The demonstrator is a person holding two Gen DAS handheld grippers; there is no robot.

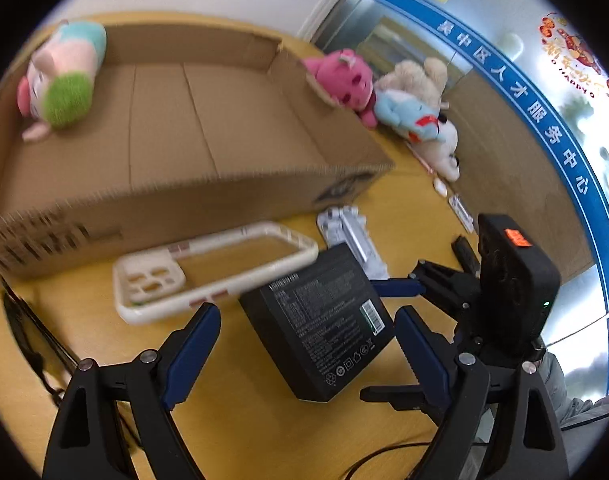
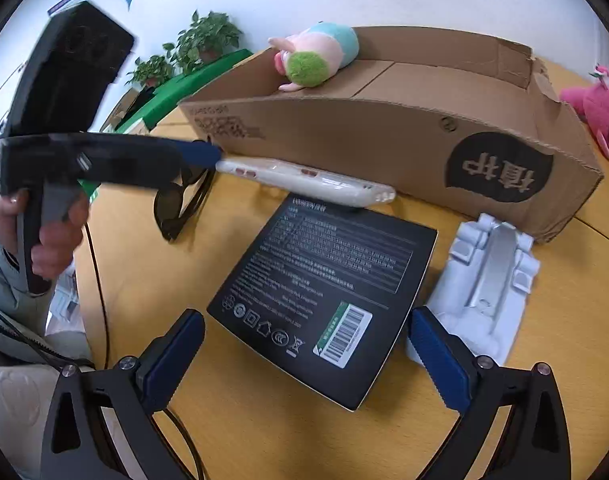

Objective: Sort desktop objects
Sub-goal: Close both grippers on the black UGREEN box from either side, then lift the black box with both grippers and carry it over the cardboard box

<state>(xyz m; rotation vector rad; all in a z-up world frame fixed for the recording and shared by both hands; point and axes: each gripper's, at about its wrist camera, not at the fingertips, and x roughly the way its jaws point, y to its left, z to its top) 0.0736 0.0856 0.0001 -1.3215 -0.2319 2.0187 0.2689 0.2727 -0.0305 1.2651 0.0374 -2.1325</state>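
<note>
Both grippers stand wide and empty. The left gripper (image 1: pixel 306 344) and right gripper (image 2: pixel 306 354) straddle the black box (image 2: pixel 324 292) lying flat beside the cardboard carton (image 2: pixel 384 136). Centre one pair of jaws across its edges before closing.

Black box (image 2: pixel 324 280) with white print and a green-and-white barcode label; cream phone case (image 1: pixel 208 268) with red buttons; brown cardboard carton (image 2: pixel 384 136), black round mark; pink, teal and green plush (image 1: pixel 64 76); white foam insert (image 2: pixel 484 280); yellow-wood desk (image 2: pixel 264 420)
</note>
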